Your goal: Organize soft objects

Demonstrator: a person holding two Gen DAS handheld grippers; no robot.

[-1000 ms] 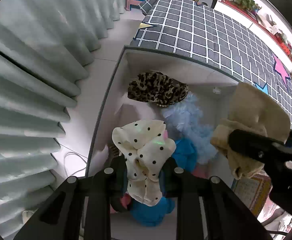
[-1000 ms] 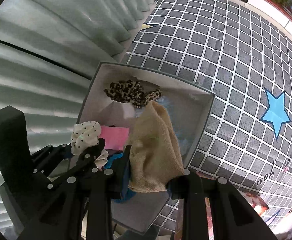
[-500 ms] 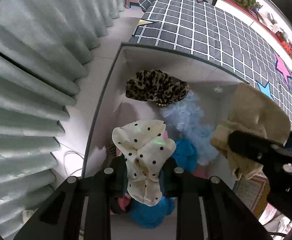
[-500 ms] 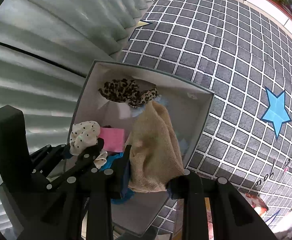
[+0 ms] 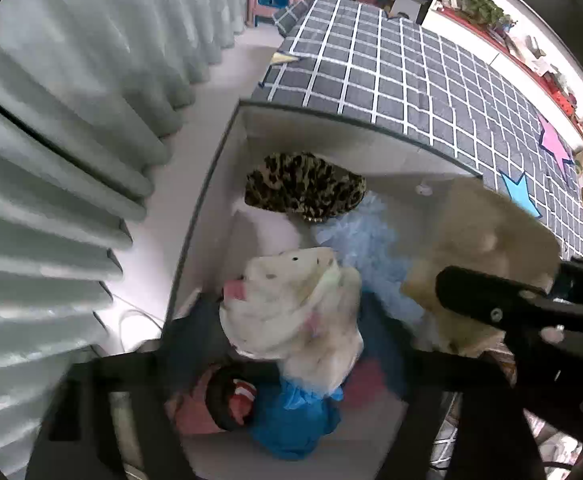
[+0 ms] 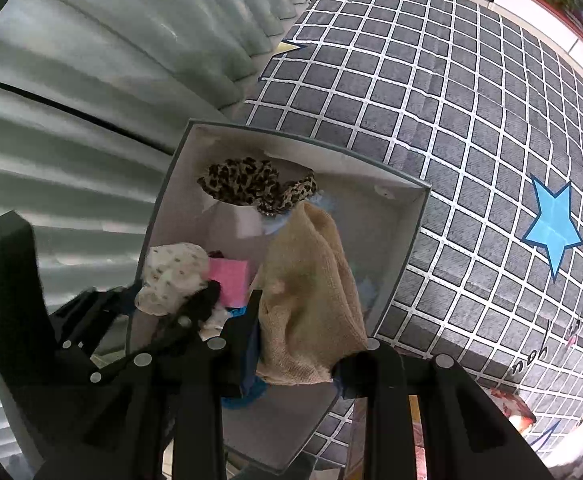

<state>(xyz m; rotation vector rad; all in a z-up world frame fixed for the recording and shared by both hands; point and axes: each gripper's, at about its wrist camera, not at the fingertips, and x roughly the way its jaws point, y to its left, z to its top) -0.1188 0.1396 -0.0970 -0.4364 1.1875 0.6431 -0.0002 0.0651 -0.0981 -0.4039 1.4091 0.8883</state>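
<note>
Both tongs hang over the box [image 6: 405, 236]: left tongs [image 5: 291, 364] just opening, apart around the dotted cloth [image 5: 291, 312]; right tongs [image 6: 295, 354] loosening on the beige cloth [image 6: 311, 300].

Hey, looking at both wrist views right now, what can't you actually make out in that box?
- Left view: the polka-dot cloth and left gripper are motion-blurred; contact unclear as the fingers have just been opening.
- Right view: the beige cloth covers the light blue fluff.
- Both views: the grippers hide the near end of the box.
</note>
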